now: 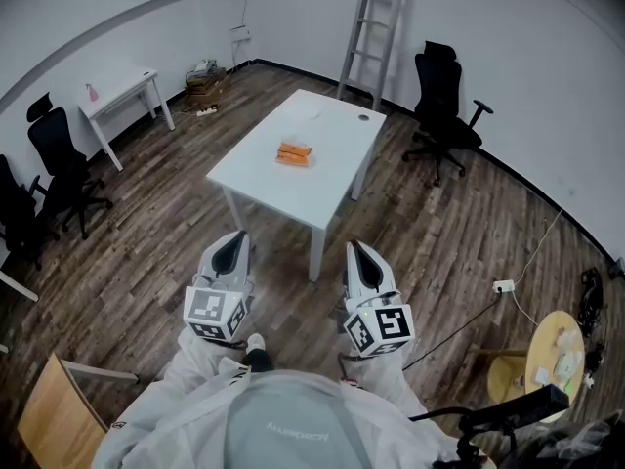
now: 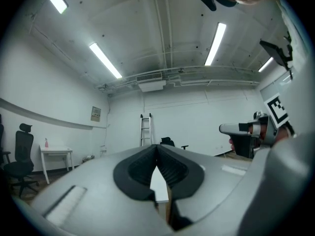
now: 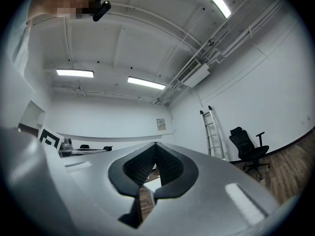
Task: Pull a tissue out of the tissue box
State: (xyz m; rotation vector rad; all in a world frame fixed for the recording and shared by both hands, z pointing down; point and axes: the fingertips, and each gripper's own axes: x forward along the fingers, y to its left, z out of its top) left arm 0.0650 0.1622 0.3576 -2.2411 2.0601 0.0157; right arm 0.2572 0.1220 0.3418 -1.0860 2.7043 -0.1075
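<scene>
The grey left tongs (image 1: 232,250) with black pads are closed tip to tip on nothing. Well ahead of them and to their right, the small orange tissue box (image 1: 294,153) lies on the white rectangular desk (image 1: 327,191), its long axis across the line of reach. The matching right tongs (image 1: 357,258) are closed and empty too, with the box ahead to their left. Neither hand looks nearer.

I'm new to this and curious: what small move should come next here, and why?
Probably a step toward the table. The orange box lies mid-table, well ahead of the left gripper and right gripper. Both are shut, empty and held close to the person's body, likely too far away to reach a tissue.
</scene>
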